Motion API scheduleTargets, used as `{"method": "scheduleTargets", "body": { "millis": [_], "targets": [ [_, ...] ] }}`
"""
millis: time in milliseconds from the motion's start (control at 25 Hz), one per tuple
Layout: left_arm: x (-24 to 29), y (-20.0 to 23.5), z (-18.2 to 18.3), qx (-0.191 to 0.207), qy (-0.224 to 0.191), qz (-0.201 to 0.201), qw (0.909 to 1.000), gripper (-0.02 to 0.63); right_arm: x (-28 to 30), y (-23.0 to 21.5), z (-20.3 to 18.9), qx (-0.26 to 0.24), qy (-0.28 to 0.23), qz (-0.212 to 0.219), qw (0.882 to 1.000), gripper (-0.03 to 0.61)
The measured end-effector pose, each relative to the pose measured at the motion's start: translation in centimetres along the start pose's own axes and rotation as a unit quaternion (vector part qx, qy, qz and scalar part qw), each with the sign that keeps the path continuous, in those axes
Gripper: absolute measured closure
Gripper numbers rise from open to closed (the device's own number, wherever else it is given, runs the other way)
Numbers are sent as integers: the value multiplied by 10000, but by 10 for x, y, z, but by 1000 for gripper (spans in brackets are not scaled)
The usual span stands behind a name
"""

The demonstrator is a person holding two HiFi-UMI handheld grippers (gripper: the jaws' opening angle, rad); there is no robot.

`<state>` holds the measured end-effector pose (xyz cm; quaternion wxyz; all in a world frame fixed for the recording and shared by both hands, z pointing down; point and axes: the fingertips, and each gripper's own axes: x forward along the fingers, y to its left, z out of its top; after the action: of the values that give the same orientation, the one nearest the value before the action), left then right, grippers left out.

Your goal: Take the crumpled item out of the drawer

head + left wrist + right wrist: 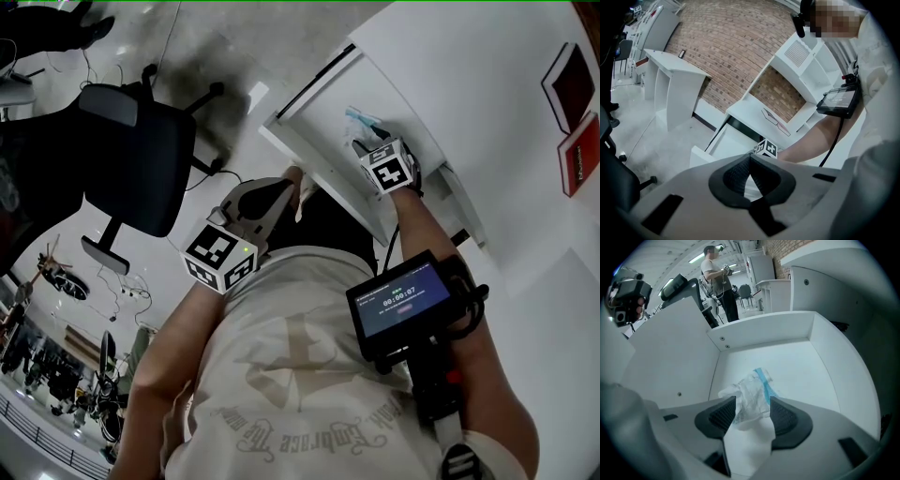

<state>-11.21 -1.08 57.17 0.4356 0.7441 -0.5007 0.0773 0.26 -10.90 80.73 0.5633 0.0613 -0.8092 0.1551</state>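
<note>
The crumpled item [752,392] is a wad of clear and white wrap with a blue strip, lying on the floor of the open white drawer [764,336]. My right gripper [753,400] reaches down into the drawer with its jaws wide, the wad lying between the two pads; I do not see them squeezing it. In the head view the wad [361,119] shows just beyond the right gripper [367,142] inside the drawer [309,161]. My left gripper [292,183] hangs outside the drawer's front edge, pads together at the tips [750,157], holding nothing.
A black office chair [141,155] stands on the floor to the left of the drawer. Two red books [574,94] lie on the white desk top [478,66]. A small screen [403,300] is strapped to the right forearm. A person [717,277] stands far off.
</note>
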Motion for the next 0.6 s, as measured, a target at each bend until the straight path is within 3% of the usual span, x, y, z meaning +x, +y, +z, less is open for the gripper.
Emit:
{"method": "scheduleTargets", "body": {
  "millis": [600],
  "targets": [
    [-5, -6, 1, 27, 10, 145, 9999, 592, 8, -7, 3, -565, 242, -180, 9979, 341]
  ]
}}
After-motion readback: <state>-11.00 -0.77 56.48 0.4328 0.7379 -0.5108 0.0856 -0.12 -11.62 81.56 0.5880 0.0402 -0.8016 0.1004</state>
